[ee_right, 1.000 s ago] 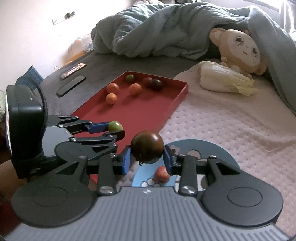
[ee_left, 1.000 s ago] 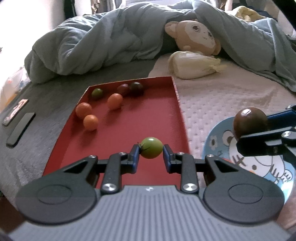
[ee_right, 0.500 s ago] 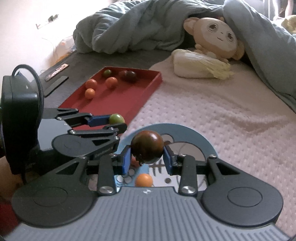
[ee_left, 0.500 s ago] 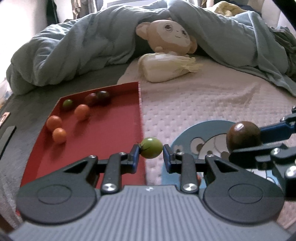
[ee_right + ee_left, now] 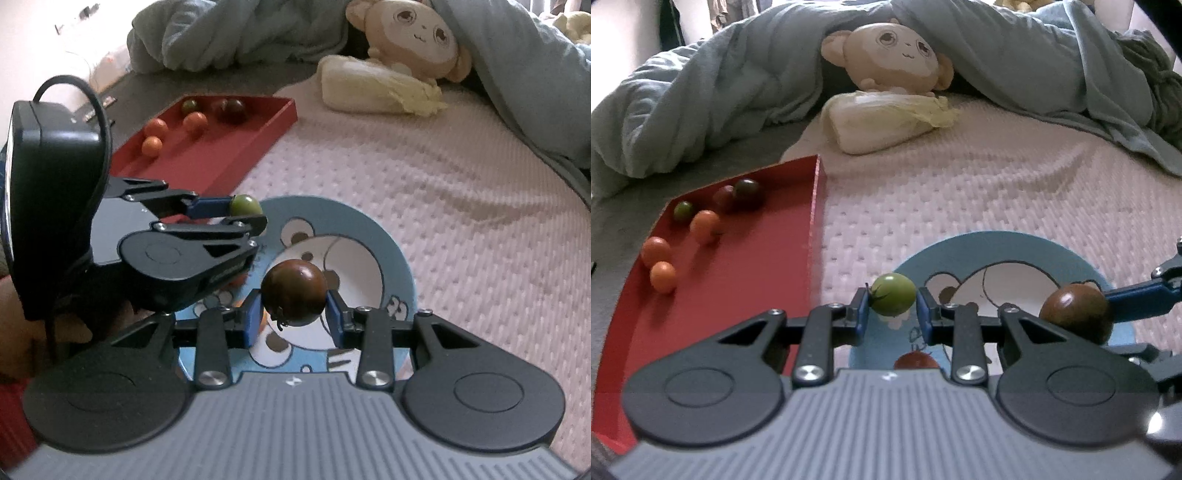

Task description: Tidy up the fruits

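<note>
Both grippers have swung from the red tray [image 5: 768, 295] to over the bear plate [image 5: 391, 247]; left gripper [image 5: 892, 306] pinches a green tomato [image 5: 893, 294], right gripper [image 5: 293, 314] a dark tomato [image 5: 294, 292], poised for release.

place: home bedroom | evidence: bed [image 5: 960, 206] with quilted cover, rumpled blue-grey duvet [image 5: 720, 92], monkey plush toy [image 5: 897, 55], cabbage-shaped cushion [image 5: 886, 122] lying against it

The left gripper [image 5: 892, 314] has its fingers [image 5: 860, 312] closed on a green tomato [image 5: 893, 294]. The right gripper [image 5: 293, 315], at its 3 o'clock, has its fingers [image 5: 252, 319] clamped on a dark brown tomato [image 5: 294, 292], both held level and close together.
</note>
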Demonstrator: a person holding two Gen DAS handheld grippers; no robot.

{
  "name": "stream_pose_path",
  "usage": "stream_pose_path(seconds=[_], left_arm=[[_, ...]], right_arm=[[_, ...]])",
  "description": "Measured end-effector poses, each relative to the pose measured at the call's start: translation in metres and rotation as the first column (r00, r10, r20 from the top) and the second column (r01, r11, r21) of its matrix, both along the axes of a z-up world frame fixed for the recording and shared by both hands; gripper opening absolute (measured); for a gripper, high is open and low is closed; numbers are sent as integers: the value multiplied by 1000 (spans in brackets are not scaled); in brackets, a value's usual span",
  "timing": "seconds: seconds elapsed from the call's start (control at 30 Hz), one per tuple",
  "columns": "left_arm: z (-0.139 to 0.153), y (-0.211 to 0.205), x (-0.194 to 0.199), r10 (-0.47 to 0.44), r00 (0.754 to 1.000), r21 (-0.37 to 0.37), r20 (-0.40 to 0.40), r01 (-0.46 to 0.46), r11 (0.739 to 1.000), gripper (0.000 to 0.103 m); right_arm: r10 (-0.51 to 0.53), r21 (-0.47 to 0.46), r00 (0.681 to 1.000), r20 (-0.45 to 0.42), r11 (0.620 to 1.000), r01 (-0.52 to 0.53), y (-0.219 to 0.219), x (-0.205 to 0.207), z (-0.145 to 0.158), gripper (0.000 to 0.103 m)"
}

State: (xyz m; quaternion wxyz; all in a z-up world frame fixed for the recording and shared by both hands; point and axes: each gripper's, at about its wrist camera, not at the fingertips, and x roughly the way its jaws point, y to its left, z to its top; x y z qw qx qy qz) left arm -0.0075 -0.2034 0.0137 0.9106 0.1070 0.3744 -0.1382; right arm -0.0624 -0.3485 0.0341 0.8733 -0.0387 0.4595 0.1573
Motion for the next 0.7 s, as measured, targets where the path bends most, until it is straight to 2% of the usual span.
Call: stream_pose_path(seconds=[0.33, 0.7], left_arm=[[-9, -16, 0, -43, 999, 7, -7, 43, 999, 31], [-11, -22, -3, -75, 997, 15, 2, 75, 997, 33]], right_arm=[[-11, -61, 998, -61, 998, 7, -2, 3, -18, 42], [-25, -68, 997, -77, 998, 20, -8, 3, -21, 42]])
